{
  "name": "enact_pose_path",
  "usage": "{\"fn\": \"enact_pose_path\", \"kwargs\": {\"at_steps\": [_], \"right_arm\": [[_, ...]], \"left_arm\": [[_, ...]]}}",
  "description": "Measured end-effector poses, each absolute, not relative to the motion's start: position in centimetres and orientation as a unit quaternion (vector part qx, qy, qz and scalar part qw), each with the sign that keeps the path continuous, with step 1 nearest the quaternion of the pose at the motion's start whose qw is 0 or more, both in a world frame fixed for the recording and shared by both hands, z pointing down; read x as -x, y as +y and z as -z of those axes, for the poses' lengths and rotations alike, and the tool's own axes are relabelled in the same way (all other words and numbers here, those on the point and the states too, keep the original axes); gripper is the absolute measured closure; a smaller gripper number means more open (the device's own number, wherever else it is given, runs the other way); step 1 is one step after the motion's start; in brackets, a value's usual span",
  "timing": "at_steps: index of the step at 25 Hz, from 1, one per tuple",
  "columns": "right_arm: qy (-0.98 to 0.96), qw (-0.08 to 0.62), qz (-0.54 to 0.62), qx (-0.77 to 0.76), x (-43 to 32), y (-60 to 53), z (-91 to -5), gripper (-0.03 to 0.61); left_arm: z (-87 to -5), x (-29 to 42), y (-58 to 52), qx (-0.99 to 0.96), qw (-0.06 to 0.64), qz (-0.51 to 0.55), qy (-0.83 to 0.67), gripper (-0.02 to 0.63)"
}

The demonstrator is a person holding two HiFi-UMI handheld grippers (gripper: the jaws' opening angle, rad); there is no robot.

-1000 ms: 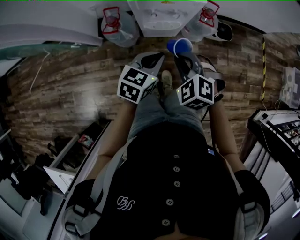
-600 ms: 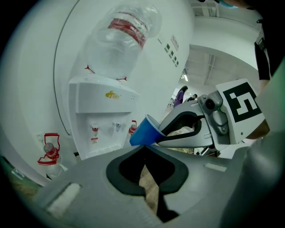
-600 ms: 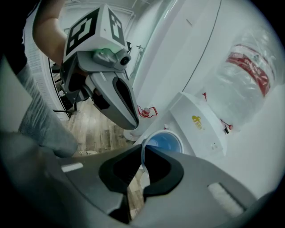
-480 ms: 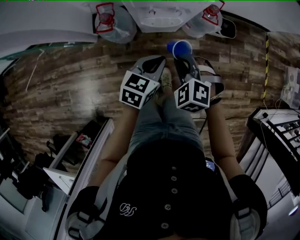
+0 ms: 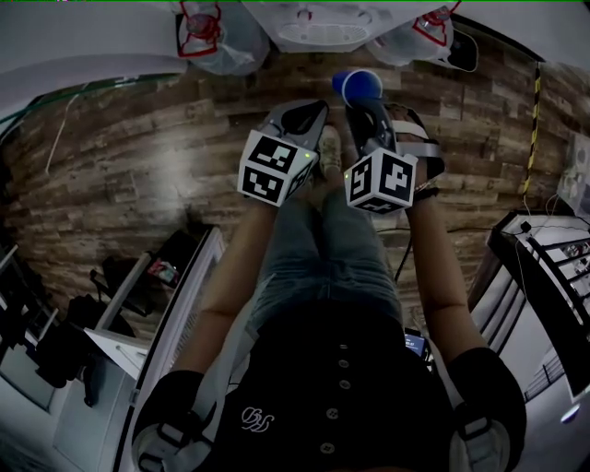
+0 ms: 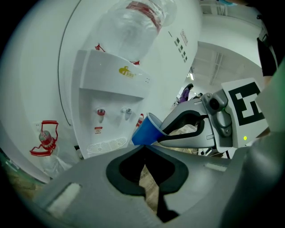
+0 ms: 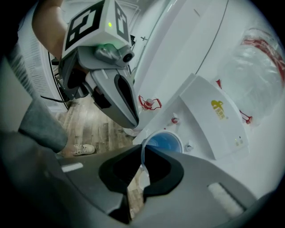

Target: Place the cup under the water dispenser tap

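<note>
The person (image 5: 336, 369) is nearest in the head view, in a dark buttoned shirt with both forearms reaching toward 12 o'clock over a plank floor (image 5: 138, 166). The left gripper (image 5: 309, 111) sits just beside the right gripper (image 5: 361, 103), at its 9 o'clock, and both marker cubes face up.

In the left gripper view the left jaws are pressed together at the tips, with nothing between them. In the right gripper view the right jaws pinch the rim of the blue cup (image 7: 163, 143), one tip inside the mouth and one outside. The cup hangs in the air, tilted, with its open mouth turned back toward the right gripper.

Beyond the cup, at 12 o'clock, stands the white water dispenser (image 5: 318, 28). From the left gripper view the cup is at about 4 o'clock of the red tap (image 6: 101, 112) and the pale tap (image 6: 127, 111). It is near them but under neither, and at about 1 o'clock of the drip grille (image 6: 104, 144). An upended clear bottle (image 6: 138, 26) tops the dispenser.

A spare bottle (image 5: 205, 32) with a red handle lies at the dispenser's 9 o'clock. A second spare bottle (image 5: 429, 37) lies at its 3 o'clock.
</note>
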State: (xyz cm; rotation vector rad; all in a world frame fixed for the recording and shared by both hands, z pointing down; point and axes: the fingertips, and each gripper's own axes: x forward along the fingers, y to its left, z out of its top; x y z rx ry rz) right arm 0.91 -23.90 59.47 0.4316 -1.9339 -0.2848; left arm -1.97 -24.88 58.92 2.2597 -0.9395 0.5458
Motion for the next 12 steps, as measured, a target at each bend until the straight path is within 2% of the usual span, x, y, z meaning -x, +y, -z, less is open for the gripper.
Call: {"fn": "enact_pose_path", "kwargs": {"at_steps": [12], "right_arm": [[-0.814,0.547,0.110,-0.160,-0.8,-24.4,-66.1,0.554]], "left_arm": [[-64.2,2.6,-26.6,-0.844,0.314,-0.211,-0.380,0.614]]}}
